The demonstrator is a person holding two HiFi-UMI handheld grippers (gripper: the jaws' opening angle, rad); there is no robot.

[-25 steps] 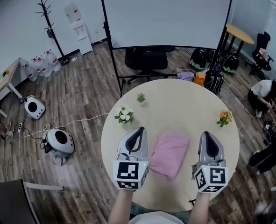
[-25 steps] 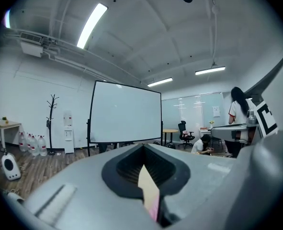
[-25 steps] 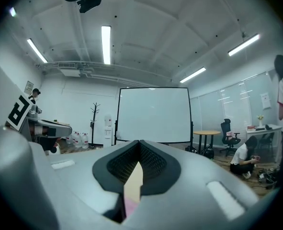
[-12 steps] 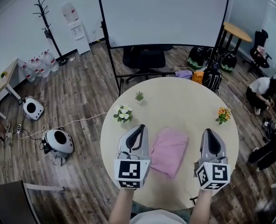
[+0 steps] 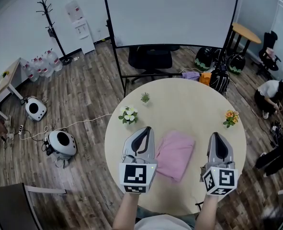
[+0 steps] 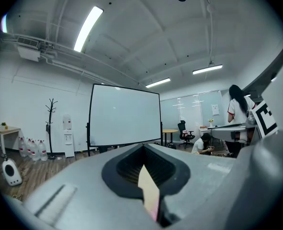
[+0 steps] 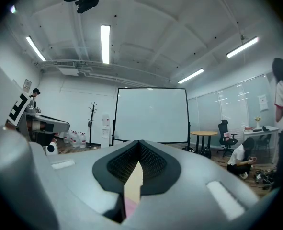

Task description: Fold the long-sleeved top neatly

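The pink long-sleeved top (image 5: pixel 174 154) lies folded into a compact, slightly skewed rectangle on the round beige table (image 5: pixel 189 107), near its front edge. My left gripper (image 5: pixel 145 130) hovers just left of the top with its jaws shut and nothing in them. To the right of the top, a short gap away, my right gripper (image 5: pixel 215 135) is likewise shut and empty. Both point level, away from me, above the tabletop. In the left gripper view the gripper (image 6: pixel 143 146) faces the room, and so does the gripper (image 7: pixel 139 142) in the right gripper view.
On the table stand a pot of white flowers (image 5: pixel 128 115), a small green plant (image 5: pixel 145 97) and orange flowers (image 5: pixel 231 118). Beyond it are a projection screen (image 5: pixel 170 13), an office chair (image 5: pixel 151 59) and bags (image 5: pixel 218 63). A person (image 5: pixel 270 92) crouches at the right.
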